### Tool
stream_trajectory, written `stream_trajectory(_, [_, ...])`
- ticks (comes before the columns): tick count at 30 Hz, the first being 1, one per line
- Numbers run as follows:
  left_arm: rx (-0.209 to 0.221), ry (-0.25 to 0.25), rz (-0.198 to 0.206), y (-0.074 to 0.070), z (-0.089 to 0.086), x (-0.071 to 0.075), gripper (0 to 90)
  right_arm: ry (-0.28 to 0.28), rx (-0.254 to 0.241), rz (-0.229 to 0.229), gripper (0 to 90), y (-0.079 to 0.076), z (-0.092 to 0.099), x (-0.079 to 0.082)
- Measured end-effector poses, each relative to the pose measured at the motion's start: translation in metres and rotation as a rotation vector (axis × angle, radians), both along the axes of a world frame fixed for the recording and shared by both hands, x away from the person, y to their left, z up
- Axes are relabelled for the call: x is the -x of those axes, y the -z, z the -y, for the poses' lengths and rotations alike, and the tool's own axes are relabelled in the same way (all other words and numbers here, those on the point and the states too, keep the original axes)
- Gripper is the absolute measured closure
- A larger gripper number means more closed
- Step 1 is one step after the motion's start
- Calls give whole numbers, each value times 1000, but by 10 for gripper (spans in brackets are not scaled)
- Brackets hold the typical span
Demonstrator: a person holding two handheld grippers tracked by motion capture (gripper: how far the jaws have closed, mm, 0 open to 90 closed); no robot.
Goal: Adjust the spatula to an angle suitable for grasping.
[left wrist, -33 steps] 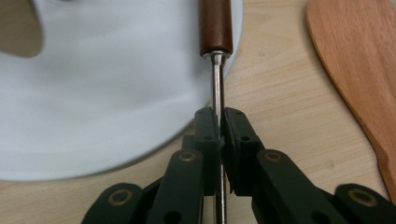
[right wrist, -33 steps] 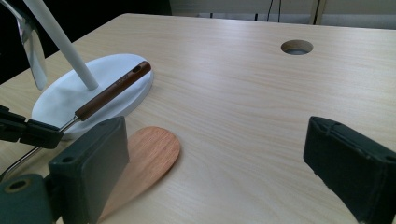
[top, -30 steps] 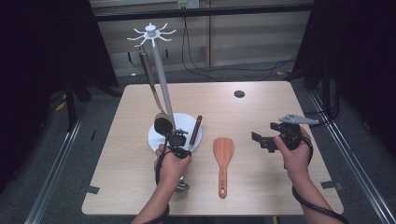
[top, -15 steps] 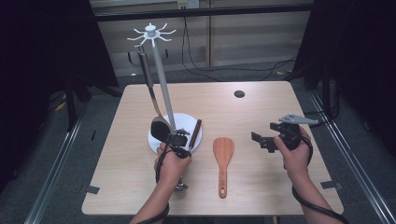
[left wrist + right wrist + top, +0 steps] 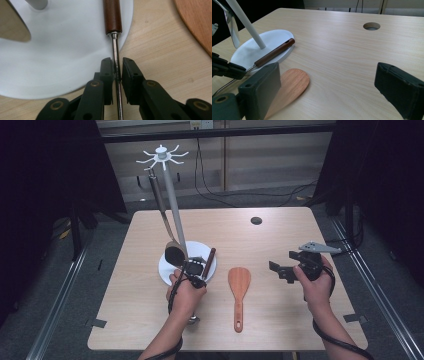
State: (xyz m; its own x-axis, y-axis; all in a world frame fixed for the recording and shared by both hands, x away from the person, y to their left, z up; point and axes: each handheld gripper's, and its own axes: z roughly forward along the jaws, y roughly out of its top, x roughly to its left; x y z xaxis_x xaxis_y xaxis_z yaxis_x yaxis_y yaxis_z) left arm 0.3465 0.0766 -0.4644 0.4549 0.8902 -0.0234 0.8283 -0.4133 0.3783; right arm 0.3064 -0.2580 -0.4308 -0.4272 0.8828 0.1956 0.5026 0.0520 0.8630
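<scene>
Far left on the tabletop (image 5: 280,230), a white rack (image 5: 171,205) leaning on its round base (image 5: 167,267), hook crown up top, a dark ladle (image 5: 174,254) hanging from a hook beside the pole with its bowl low over the base. Next along, left gripper (image 5: 196,270) right at the base's near edge, jaws narrow and just easing apart around the thin metal shank of a utensil (image 5: 114,47); in the left gripper view a sliver of gap on either side of the shank, pads not visibly pressing. Utensil lying flat, brown wooden handle resting across the base rim, shank running back off the base between the jaws, far end hidden under the hand. Just right of that, a wooden spatula (image 5: 239,287) flat on the tabletop, blade toward the rack, handle toward the person, apart from both grippers. Further right, right gripper (image 5: 281,270) held in the hand above the tabletop, jaws spread wide, nothing between them. Beyond, near the back edge, a small round hole (image 5: 256,220) in the tabletop.
</scene>
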Motion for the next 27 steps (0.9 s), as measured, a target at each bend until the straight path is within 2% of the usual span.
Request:
stream_trajectory(5, [-2, -13, -7, 1, 2, -1, 834, 1, 0, 2, 66, 0, 1, 0])
stream_trajectory(9, [21, -22, 17, -2, 0, 0, 848, -1, 0, 1, 66, 0, 1, 0])
stream_trajectory(10, [32, -11, 21, -5, -3, 0, 847, 0, 0, 1, 66, 0, 1, 0])
stream_trajectory(16, [125, -18, 101, -22, -13, 7, 851, 5, -4, 4, 66, 0, 1, 0])
stream_trajectory(22, [231, -2, 216, -36, -22, 20, 854, 6, 2, 2, 65, 1, 2, 0])
stream_trajectory(25, [276, -15, 272, -41, -26, 24, 855, 7, 1, 1, 65, 2, 1, 0])
stream_trajectory(27, [304, -21, 287, -43, -28, 25, 856, 4, 4, 3, 65, 2, 1, 0])
